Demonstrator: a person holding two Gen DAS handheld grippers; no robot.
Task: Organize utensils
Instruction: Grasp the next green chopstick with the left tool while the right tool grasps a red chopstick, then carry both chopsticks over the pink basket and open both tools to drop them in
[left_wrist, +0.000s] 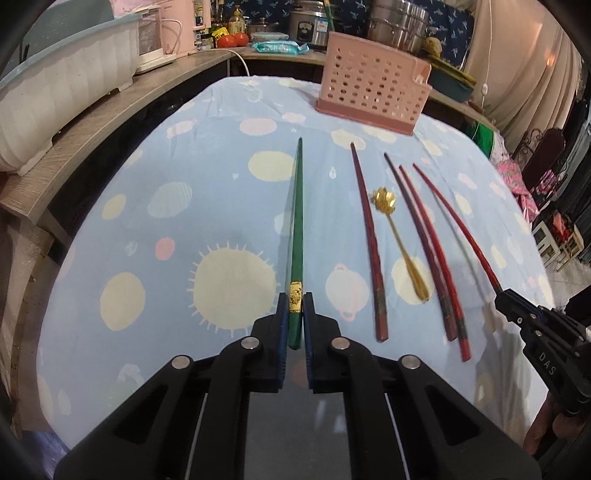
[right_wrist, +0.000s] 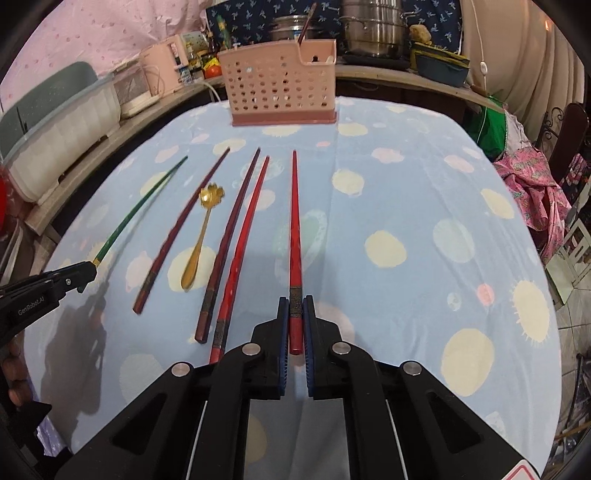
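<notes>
Wooden counter with steel pots, curtain, tiled floor

home kitchen, steel pots and rice cooker on counter, tomatoes, patterned tablecloth

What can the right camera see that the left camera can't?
Only the right wrist view shows a utensil standing in the pink basket, and the right gripper shut on the red chopstick close up. Only the left wrist view shows the left gripper shut on the green chopstick close up. Both show the gold spoon, the basket and the spotted tablecloth.
</notes>
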